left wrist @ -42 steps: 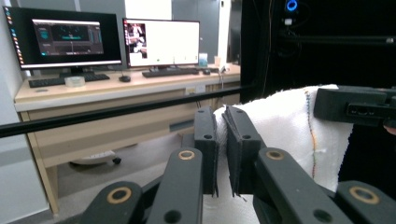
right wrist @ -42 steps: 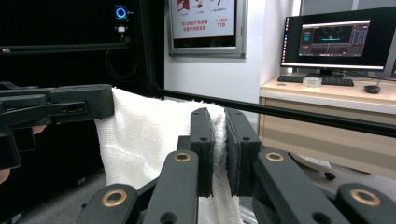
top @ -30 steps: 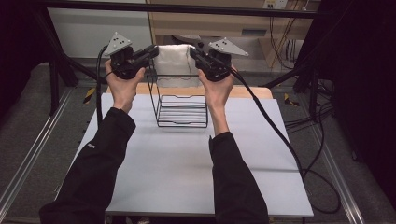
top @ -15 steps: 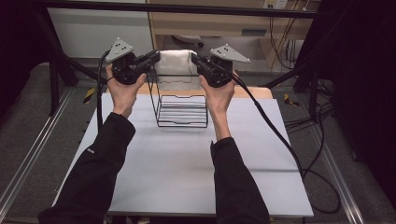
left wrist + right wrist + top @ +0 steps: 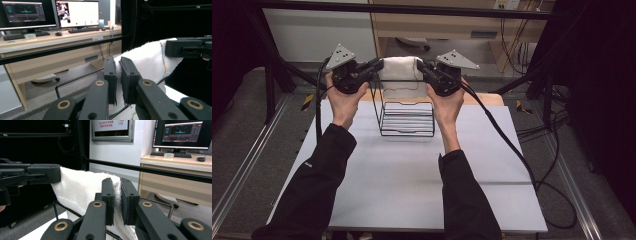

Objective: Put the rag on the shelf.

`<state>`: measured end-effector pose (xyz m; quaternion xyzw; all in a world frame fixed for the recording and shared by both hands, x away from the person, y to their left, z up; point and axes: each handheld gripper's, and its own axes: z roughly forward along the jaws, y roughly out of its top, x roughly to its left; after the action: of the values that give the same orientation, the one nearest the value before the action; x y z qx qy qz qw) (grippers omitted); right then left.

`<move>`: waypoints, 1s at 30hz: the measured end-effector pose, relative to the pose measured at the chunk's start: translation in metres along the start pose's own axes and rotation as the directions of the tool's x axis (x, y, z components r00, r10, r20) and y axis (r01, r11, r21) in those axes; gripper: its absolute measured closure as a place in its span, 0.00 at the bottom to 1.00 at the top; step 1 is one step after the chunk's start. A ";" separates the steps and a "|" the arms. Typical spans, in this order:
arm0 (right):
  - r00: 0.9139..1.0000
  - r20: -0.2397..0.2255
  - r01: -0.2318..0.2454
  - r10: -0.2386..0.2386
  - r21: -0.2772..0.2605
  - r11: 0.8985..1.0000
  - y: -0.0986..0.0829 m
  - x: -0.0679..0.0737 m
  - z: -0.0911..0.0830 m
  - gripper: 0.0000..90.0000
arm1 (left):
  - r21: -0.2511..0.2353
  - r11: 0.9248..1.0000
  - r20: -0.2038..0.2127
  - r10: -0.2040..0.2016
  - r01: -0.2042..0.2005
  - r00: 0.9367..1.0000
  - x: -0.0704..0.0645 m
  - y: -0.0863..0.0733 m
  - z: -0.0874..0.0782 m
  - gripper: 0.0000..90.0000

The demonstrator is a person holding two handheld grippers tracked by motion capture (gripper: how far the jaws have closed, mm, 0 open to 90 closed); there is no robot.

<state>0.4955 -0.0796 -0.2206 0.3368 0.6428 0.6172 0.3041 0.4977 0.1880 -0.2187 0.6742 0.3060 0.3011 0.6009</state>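
Towel [image 5: 399, 70] pinched at both top corners by my left gripper [image 5: 373, 69] and right gripper [image 5: 424, 69], stretched top centre above rack [image 5: 407, 116]; draping it looks still undone.

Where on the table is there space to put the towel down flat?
The widest bare patch is the near part of the table, between the wire rack and the near edge, though the two forearms lie over it. Narrower bare strips run left and right of the rack. The far middle is crowded: rack, towel, left gripper and right gripper.
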 end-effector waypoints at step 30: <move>0.996 -0.069 0.053 -0.049 0.067 0.996 -0.030 0.008 -0.026 0.91 | 0.078 0.997 0.058 -0.011 0.006 0.998 -0.020 -0.030 -0.018 0.90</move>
<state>0.4678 -0.0889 -0.2488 0.3096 0.6819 0.5976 0.2862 0.4701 0.1867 -0.2480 0.7043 0.3024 0.2666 0.5843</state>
